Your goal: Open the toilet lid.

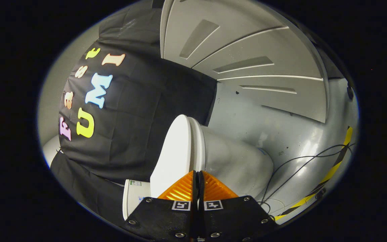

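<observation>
The view is rolled onto its side. A white toilet stands just ahead of the fingers. Its smooth white lid (173,151) lies flat against the seat rim (198,144), with the grey-white bowl (237,161) on the other side of the rim. My gripper (197,173) is shut, its two fingers pressed together with nothing between them. The fingertips sit right at the seam between the lid's edge and the rim; I cannot tell whether they touch it. The white tank (135,196) shows beside the lid, near the finger bases.
Black cloth (129,117) hangs behind the toilet. Grey wall panels (254,50) rise beyond the bowl. Thin black cables (301,159) trail over the grey floor (264,124) beside the bowl, and a yellow-and-black tape strip (331,171) runs past them.
</observation>
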### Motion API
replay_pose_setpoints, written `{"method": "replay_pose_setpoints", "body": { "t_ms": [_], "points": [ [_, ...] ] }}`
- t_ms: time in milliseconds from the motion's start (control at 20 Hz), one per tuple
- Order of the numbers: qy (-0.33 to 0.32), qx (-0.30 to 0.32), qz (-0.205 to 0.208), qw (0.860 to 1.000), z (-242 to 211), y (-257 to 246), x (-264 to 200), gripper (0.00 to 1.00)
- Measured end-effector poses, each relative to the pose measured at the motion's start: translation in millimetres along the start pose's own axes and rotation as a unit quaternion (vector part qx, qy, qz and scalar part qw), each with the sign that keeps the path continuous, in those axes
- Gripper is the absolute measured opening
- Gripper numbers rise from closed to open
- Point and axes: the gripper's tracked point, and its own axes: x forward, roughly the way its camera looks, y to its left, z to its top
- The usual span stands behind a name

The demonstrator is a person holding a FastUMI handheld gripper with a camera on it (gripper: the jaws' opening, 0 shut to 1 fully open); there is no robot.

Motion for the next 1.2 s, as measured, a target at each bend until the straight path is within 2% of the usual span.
{"method": "replay_pose_setpoints", "body": {
  "t_ms": [200,700,1200],
  "points": [
    [-0.006,-0.005,-0.020,1.000,6,11,-5,0.00],
    [-0.030,-0.037,-0.013,0.999,15,53,-23,0.00],
    [-0.048,-0.100,0.010,0.994,21,114,-43,0.00]
  ]
}}
